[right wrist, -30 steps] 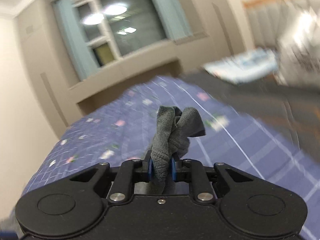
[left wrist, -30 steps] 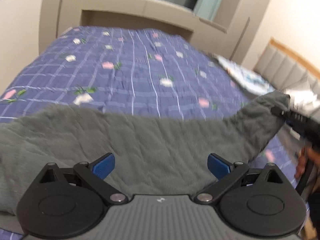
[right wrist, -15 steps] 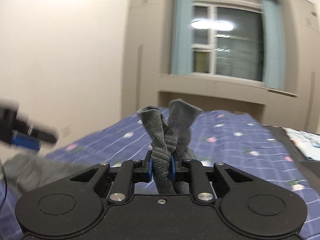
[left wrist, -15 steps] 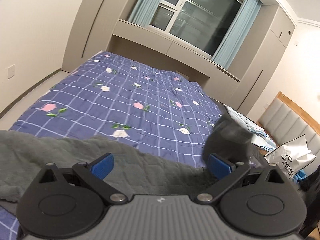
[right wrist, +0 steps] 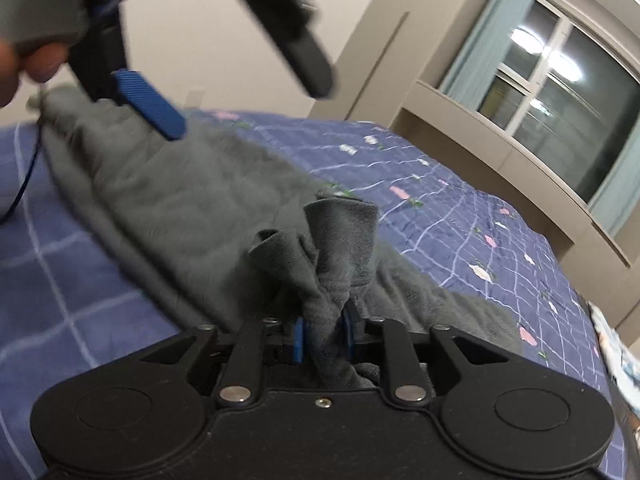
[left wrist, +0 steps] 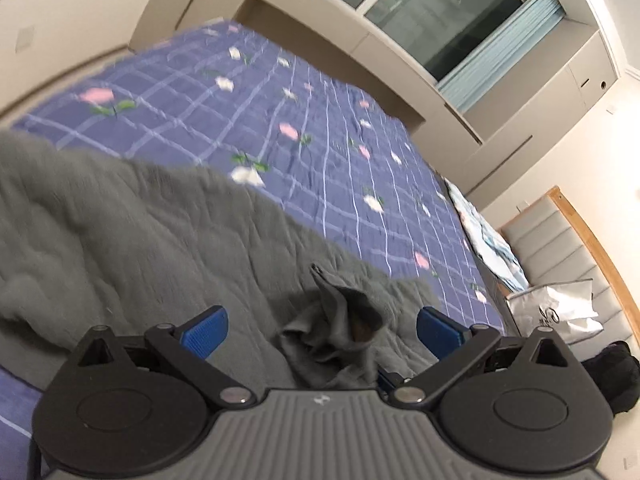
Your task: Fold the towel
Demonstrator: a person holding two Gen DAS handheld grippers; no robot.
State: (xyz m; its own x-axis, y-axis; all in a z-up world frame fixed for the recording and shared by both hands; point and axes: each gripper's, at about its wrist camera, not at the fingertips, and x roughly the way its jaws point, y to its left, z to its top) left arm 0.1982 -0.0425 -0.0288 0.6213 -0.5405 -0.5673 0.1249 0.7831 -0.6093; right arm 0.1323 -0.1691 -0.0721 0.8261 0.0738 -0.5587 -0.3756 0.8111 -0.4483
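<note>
Since half a second ago the right gripper [right wrist: 323, 338] has carried its pinched corner of the towel [left wrist: 152, 232] over to the left side, so that the bunched corner now shows between the fingers of the left gripper [left wrist: 320, 330], where before only flat cloth lay. The left gripper has also tilted, and the bed now runs at a slant in its view.

The towel is grey and lies on the bed [left wrist: 304, 120], which has a blue checked cover with small pink and white flowers. Most of the cloth is spread flat and wrinkled across the near part of the bed. One corner stands up in a crumpled bunch.

The right gripper is pressed together on that corner: its two blue pads squeeze the cloth between them, and folds of towel [right wrist: 320, 248] rise above the pads.

The left gripper is spread wide, its blue pads [left wrist: 204, 330] well apart on either side of the bunched corner, touching nothing. In the right wrist view the left gripper [right wrist: 224, 72] hangs above the towel, blurred, with one blue pad just over the cloth, and fingers of the person's hand [right wrist: 28, 64] show at the top left edge around its handle.

Behind the bed are a window [right wrist: 560, 100] with pale blue curtains, a padded headboard [left wrist: 560, 240] and a white bag [left wrist: 556, 308] beside it.
</note>
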